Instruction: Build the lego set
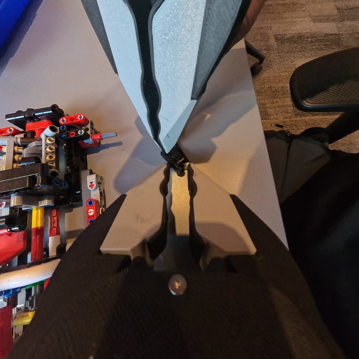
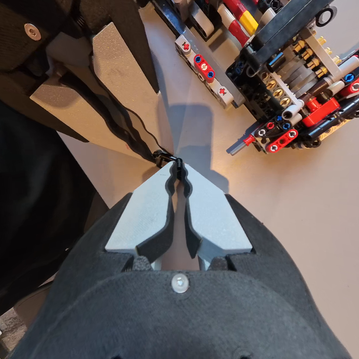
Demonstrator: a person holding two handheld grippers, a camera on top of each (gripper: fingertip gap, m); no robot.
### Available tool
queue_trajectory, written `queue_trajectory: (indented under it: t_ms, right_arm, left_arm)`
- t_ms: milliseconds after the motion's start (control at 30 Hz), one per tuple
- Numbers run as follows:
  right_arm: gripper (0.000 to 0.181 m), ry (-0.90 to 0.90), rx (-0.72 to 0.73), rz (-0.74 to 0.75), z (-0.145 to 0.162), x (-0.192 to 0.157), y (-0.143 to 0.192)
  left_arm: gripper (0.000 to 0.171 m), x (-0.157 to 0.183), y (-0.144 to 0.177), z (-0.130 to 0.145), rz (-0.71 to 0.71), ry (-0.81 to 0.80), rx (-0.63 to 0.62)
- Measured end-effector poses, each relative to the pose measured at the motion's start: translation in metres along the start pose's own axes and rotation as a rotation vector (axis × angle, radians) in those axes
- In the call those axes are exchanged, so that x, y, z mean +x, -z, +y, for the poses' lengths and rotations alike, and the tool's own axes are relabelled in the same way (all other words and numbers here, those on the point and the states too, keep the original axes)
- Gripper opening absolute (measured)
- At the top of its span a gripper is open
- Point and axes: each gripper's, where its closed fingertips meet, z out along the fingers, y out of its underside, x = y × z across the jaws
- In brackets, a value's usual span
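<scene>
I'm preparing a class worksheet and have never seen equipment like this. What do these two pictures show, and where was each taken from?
There is no robot here. A person holds a two-finger gripper in each hand, and each gripper has a camera looking along its jaws. The left wrist view looks out from the left gripper, with the other gripper reaching in from the top. The right wrist view looks out from the right gripper, with the left one entering from the upper left. They meet tip to tip over a pale table. The right jaws are shut on a small black piece. The left jaws stand slightly apart beside it, so I can't tell whether they grip it. A half-built Lego model stands on the table nearby.
</scene>
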Motion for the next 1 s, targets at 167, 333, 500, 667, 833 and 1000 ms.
queue_trajectory:
  t_ms: [167, 333, 500, 667, 833, 1000]
  right_arm:
    - [0.001, 0.021, 0.001, -0.023, -0.0008, 0.0005, -0.0003]
    - [0.001, 0.048, -0.004, -0.046, -0.0019, 0.0012, -0.0005]
    - [0.001, 0.058, 0.014, -0.084, -0.0021, 0.0012, -0.0006]
    - [0.001, 0.071, 0.031, -0.095, -0.0022, 0.0015, -0.0005]
    - [0.001, 0.068, 0.040, -0.098, -0.0026, 0.0022, -0.0004]
    - [0.001, 0.054, 0.054, -0.062, -0.0021, 0.0025, -0.0001]
  left_arm:
    - [0.015, -0.0009, 0.0001, 0.0000, -0.014, -0.008, 0.001]
    - [0.015, -0.0018, 0.0002, 0.0001, -0.014, -0.002, 0.001]
    - [0.015, -0.0020, 0.0001, 0.0002, 0.001, 0.015, 0.001]
    - [0.015, -0.0021, 0.0001, 0.0002, 0.006, 0.021, 0.002]
    - [0.015, -0.0030, 0.0000, 0.0001, 0.007, 0.030, 0.002]
    - [0.015, -0.0030, -0.0002, -0.0001, 0.003, 0.027, 0.002]
